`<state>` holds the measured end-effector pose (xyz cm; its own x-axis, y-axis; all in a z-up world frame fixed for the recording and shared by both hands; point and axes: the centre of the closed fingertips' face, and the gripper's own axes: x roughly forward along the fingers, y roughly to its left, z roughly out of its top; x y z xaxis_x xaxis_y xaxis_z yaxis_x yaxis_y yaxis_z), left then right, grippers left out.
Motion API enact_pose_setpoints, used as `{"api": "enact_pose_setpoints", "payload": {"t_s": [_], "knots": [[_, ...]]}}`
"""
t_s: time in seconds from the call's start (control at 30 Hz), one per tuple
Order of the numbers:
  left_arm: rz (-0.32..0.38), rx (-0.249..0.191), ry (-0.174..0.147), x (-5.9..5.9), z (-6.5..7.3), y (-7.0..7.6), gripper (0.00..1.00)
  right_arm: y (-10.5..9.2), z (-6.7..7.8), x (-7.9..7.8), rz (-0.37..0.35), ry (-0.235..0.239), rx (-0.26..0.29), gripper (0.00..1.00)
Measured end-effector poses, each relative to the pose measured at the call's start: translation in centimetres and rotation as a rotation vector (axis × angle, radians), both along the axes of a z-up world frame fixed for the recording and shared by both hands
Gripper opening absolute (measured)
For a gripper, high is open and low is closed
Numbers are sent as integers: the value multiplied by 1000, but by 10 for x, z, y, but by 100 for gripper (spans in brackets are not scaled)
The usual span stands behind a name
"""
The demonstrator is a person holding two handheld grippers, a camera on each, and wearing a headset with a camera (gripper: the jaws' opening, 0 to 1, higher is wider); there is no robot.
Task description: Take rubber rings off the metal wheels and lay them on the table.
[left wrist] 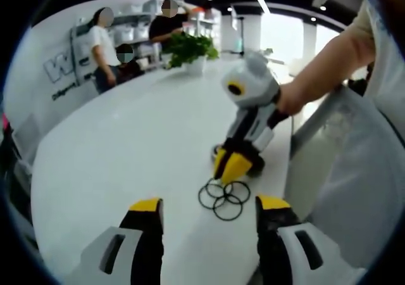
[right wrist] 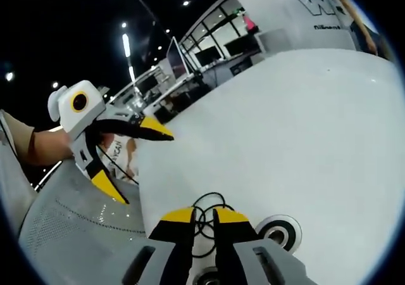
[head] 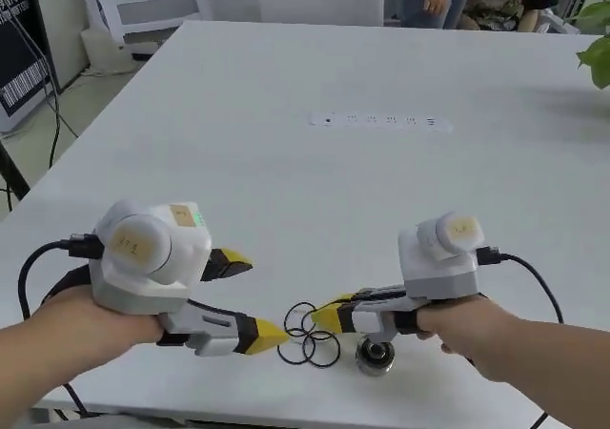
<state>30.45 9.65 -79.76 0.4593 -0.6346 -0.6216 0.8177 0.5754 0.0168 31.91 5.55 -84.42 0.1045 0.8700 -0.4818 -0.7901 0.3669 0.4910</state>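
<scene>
Lying in a loose cluster near the front edge of the white table (head: 305, 181), the black rubber rings (head: 310, 337) sat between the two grippers, a metal wheel (head: 375, 355) just beside them. The left gripper (head: 250, 297) had its jaws spread wide and empty. The right gripper (head: 332, 316) had its jaws nearly together with ring loops in the narrow gap; whether they pinched one could not be told.
</scene>
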Motion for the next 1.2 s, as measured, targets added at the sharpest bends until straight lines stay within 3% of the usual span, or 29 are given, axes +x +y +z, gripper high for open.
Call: {"api": "enact_pose_setpoints", "payload": {"t_s": [0.2, 0.47, 0.7, 0.97, 1.2], "knots": [[3, -3, 2, -2, 1, -1, 60, -4, 10, 0, -10, -22, 17, 17], [9, -7, -4, -3, 8, 1, 61, -17, 35, 5, -57, -69, 64, 28], [10, -14, 2, -7, 8, -3, 62, -34, 45, 6, -82, -97, 63, 34], [14, -35, 2, -12, 15, -7, 64, -59, 66, 5, -101, -204, 77, 42], [15, -37, -19, -15, 21, -7, 66, -87, 72, -5, -100, -284, 44, 49]]}}
